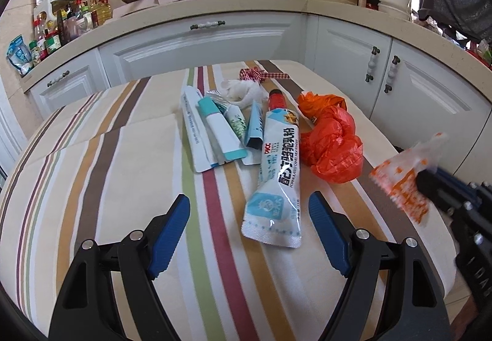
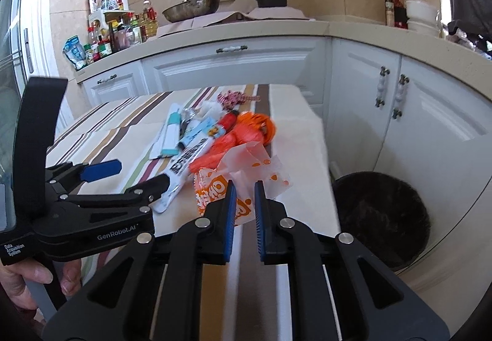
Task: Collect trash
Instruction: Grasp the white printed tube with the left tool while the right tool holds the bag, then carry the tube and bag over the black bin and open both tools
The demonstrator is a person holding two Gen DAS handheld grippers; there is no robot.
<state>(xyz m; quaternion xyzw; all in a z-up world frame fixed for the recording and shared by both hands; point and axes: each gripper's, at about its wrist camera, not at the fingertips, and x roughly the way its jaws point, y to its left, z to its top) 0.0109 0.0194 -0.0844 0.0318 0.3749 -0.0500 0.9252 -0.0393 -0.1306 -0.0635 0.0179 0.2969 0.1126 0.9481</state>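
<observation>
The orange-and-white wrapper (image 2: 243, 184) is pinched between your right gripper (image 2: 245, 187) fingers, just right of your left gripper (image 1: 249, 202), whose fingers stand spread over the milk-powder packet (image 1: 276, 175), so you likely carry it next to the bin (image 2: 381, 212) at the right.

"GenRobot.AI" on left gripper (image 2: 135, 173)

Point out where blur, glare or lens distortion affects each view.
Left wrist view: the fisheye bows the countertop; the right gripper and its orange-and-white wrapper are motion-smeared. Right wrist view: the trash pile is soft, the orange plastic bag smeared; the black bin looks murky.
</observation>
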